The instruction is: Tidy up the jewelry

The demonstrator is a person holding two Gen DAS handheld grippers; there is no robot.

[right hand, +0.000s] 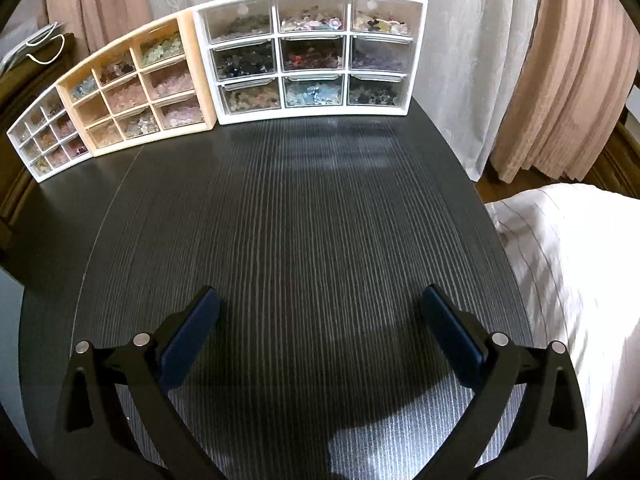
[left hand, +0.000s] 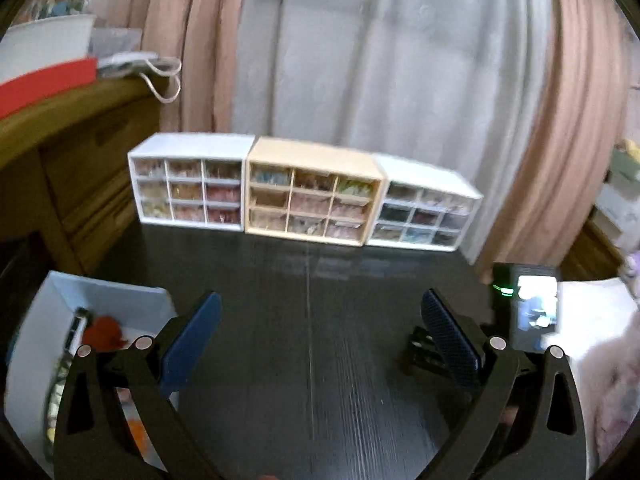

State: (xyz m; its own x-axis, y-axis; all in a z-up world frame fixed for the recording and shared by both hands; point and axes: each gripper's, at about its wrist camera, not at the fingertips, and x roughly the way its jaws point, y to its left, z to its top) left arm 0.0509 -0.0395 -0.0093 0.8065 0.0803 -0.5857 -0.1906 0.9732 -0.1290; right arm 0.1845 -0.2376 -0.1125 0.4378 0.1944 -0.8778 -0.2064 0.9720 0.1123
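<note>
**Both tools empty over a bare table; drawers all shut**

Above the near edge of the dark wood-grain table [right hand: 304,216], the right tool [right hand: 320,324] hangs with its blue pads spread wide and nothing between them. The left tool [left hand: 320,328] is likewise wide apart and empty.

Just left of the left tool stands an open white box [left hand: 44,320] holding mixed small items, among them something red; the blur prevents telling what they are. At the far edge three nine-drawer organisers stand touching in a row: a white one on the left [left hand: 188,178], a beige one in the middle [left hand: 314,192] and a white one on the right [right hand: 312,52]. Their clear drawers show sorted beads and stones, and every drawer sits flush.

Judgement: this arrangement fits either sorting yet to come or sorting complete. For any drawer work, approach square to the front, grip the drawer lip only, and steady the light cabinet with the other tool to prevent sliding.
</note>
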